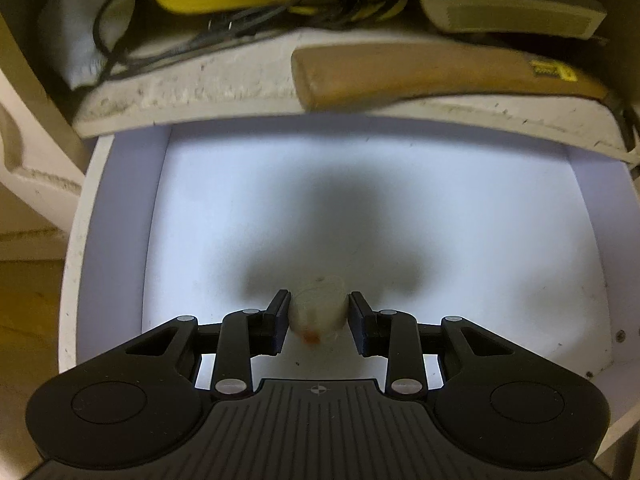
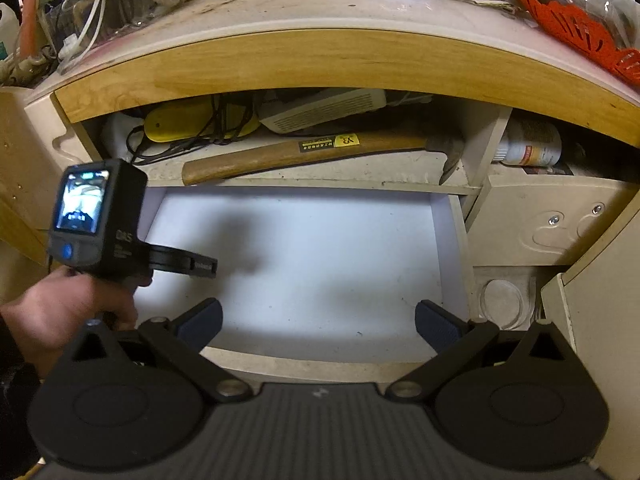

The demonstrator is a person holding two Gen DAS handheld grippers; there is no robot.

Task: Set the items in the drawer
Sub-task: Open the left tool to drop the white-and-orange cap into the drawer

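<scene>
1. Your left hand-held gripper (image 1: 319, 316) is over the open drawer (image 1: 120, 240), with a small pale, translucent item (image 1: 318, 312) between its fingers. The left pad touches the item; a thin gap seems to show at the right pad, so you cannot tell whether the grip is clamped or just loosened.
2. Your right hand-held gripper (image 2: 318, 322) hangs at the drawer's front edge with its fingers spread wide apart and nothing between them.
3. Progress, as a judgement: the drawer floor looks bare apart from that one item, so you are at the first placement, and it is not clearly finished. Whatever else is meant to go in is left to do.
4. The item is blurred; an orange spot shows on its near end, but what it is cannot be told, nor whether it rests on the drawer floor or hangs just above it.
5. In the right wrist view the left unit hides the item. The hammer (image 2: 304, 152) on the shelf above lies apart from the drawer.
</scene>
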